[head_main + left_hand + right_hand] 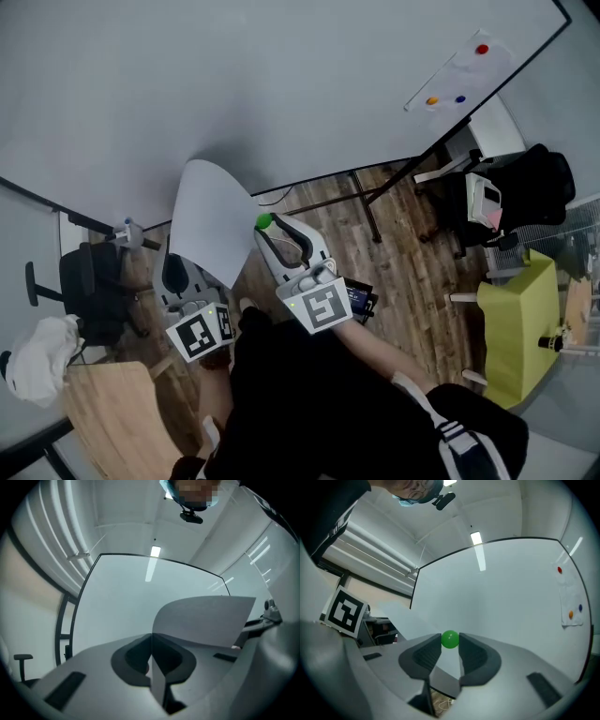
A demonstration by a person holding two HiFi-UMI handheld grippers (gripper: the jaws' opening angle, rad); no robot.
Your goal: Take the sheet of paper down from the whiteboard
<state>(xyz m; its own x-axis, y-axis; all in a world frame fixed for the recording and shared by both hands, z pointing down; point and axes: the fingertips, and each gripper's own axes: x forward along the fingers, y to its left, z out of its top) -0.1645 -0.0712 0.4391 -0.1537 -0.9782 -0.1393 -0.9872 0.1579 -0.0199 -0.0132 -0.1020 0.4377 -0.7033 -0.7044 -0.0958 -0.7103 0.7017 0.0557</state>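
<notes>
The white sheet of paper (pixel 208 217) curls away from the whiteboard (pixel 281 84), its lower edge pinched in my left gripper (pixel 176 274). In the left gripper view the jaws are shut on the sheet (pixel 206 620), which bends up and to the right past my left gripper (pixel 151 641). My right gripper (pixel 266 225) is at the sheet's right edge, closed on a green round magnet (pixel 265 221). That green magnet (pixel 450 639) sits between the fingertips of my right gripper (pixel 450 641), close to the board. Whether it touches the board I cannot tell.
A second sheet (pixel 461 70) hangs at the whiteboard's far right under red, orange and blue magnets. Below the board stand a black office chair (pixel 94 291), a yellow-green seat (pixel 520 323) and a wooden tabletop (pixel 108 412) with a white bag (pixel 42 361).
</notes>
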